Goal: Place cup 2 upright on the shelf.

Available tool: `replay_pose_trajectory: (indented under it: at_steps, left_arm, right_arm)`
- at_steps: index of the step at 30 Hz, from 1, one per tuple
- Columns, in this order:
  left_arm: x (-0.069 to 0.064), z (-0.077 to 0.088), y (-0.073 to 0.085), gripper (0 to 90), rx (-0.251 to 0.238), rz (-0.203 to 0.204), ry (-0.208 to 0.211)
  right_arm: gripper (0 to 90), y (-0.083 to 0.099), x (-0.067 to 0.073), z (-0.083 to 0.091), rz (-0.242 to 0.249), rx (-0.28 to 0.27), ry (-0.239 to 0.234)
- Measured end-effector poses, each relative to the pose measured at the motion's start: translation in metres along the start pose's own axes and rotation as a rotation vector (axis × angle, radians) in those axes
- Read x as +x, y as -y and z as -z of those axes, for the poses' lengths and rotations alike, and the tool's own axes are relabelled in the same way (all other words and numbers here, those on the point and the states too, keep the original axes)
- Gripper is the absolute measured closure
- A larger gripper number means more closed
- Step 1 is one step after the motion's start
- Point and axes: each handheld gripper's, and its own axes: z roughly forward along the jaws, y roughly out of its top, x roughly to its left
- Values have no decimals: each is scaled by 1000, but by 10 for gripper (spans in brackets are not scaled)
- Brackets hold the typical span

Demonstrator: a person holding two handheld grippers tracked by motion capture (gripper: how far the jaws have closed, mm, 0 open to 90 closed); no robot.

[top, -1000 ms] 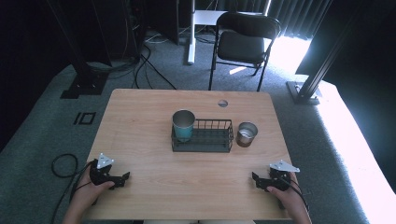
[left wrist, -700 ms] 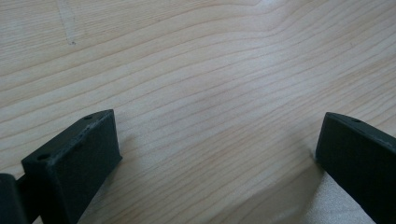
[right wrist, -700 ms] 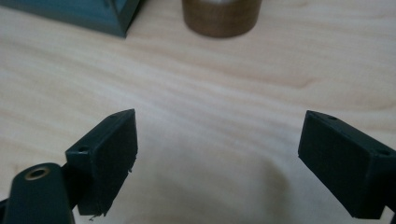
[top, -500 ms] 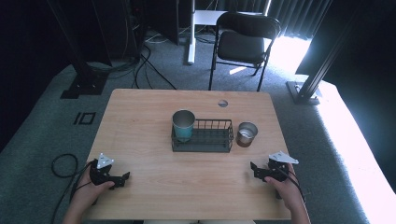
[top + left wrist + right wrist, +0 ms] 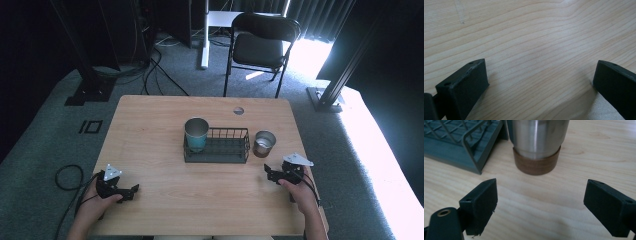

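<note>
Here's the wooden table [image 5: 165, 125] from the high view, a person's hands at the near edge; the left gripper [image 5: 129, 191] sits low at the near left corner, jaws spread wide over bare wood, nothing between them; the left gripper view confirms it, just grain between the two black jaws [image 5: 536, 82]; over on the near right, the right gripper [image 5: 268, 172] is also wide open and empty, pointing left and far toward the steel cup [image 5: 263, 143]; in the right gripper view that cup [image 5: 537, 142] stands upright just ahead of the jaws, shiny metal with a brown band round its base, not touching either jaw; just to its left sits the dark wire rack [image 5: 220, 150], mid-table, its corner [image 5: 461, 142] close beside the cup but apart from it; a second, taller metal cup [image 5: 196, 133] with a teal lower half stands upright in the rack's left end; beyond the table's far edge, a black folding chair [image 5: 260, 47] on grey carpet.
</note>
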Motion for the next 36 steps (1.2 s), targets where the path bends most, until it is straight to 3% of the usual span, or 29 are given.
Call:
replay_pose_trajectory:
  at_steps: [8,26,36]
  left_arm:
    - [0,0,0,4,-1,1,0]
    - [0,0,0,4,-1,1,0]
    - [0,0,0,4,-1,1,0]
  right_arm:
    - [116,-4,-1,-9,4,-1,10]
    - [116,-19,-2,-28,-7,-57,12]
    - [115,-32,2,-34,-37,-111,-5]
